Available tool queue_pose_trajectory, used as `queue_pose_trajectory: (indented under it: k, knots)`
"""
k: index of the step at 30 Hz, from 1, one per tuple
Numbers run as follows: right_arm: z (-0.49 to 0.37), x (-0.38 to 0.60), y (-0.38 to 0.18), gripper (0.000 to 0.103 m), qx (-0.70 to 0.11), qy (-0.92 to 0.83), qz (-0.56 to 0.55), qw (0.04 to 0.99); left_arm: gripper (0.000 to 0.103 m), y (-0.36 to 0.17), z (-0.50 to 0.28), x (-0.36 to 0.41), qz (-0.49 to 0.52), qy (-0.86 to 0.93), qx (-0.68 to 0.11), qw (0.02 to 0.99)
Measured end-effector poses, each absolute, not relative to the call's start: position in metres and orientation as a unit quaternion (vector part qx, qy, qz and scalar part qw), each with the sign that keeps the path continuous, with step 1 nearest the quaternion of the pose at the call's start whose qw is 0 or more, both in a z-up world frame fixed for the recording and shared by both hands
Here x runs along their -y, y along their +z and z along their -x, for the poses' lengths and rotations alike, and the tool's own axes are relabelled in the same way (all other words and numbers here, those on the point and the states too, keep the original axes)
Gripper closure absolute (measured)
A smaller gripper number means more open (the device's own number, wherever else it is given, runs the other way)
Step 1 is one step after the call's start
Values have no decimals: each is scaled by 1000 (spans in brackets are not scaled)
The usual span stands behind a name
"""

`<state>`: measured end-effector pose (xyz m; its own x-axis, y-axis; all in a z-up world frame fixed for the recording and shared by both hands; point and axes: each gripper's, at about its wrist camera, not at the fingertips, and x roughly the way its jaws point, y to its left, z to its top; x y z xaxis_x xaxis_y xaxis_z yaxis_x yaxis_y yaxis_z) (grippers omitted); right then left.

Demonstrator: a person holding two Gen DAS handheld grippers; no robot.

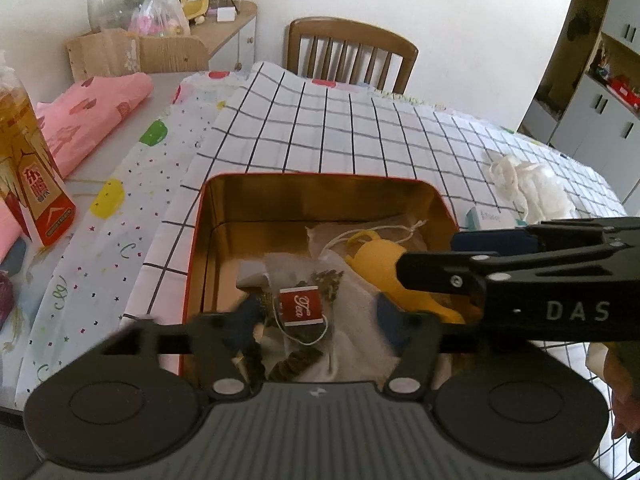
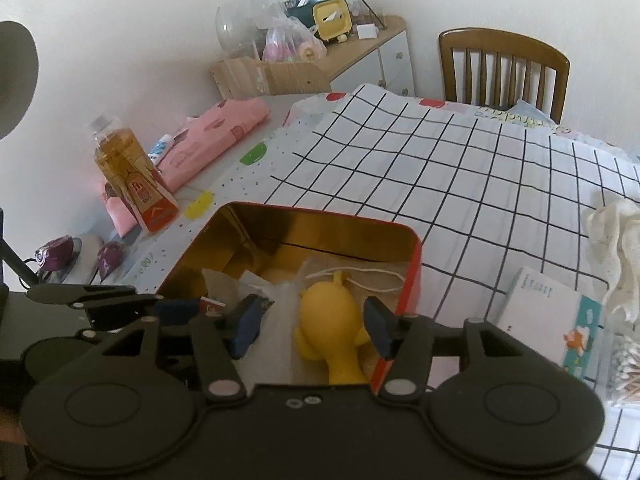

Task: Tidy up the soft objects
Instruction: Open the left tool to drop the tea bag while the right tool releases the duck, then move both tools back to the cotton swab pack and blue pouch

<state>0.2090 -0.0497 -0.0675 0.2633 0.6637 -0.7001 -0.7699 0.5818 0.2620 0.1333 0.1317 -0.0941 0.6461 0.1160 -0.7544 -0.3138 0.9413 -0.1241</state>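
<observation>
A red tin with a gold inside [image 1: 200, 216] [image 2: 414, 264] stands on the checked cloth. In it lie a tea bag with a red tag [image 1: 302, 306], a white mesh pouch [image 2: 280, 312] and a yellow soft toy [image 1: 380, 258] [image 2: 332, 312]. My left gripper [image 1: 316, 316] is open over the tin, its fingers on either side of the tea bag. My right gripper [image 2: 316, 322] is open over the tin's right side, its fingers on either side of the yellow toy. It also shows in the left wrist view [image 1: 520, 264].
A tea bottle [image 1: 28, 176] [image 2: 134, 182] and pink folded cloth [image 1: 92, 120] [image 2: 216, 136] lie to the left. A white crumpled cloth [image 1: 528, 184] [image 2: 616, 240], a tissue pack [image 2: 556, 320] and cotton swabs [image 2: 628, 372] lie to the right. A wooden chair [image 1: 352, 52] stands beyond the table.
</observation>
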Motion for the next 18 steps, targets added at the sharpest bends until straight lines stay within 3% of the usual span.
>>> queue_pose_trajectory:
  k: [18]
  knots:
    - [-185, 119, -29, 33, -353, 450, 48, 819, 30, -62, -110, -112, 107, 107, -383, 911]
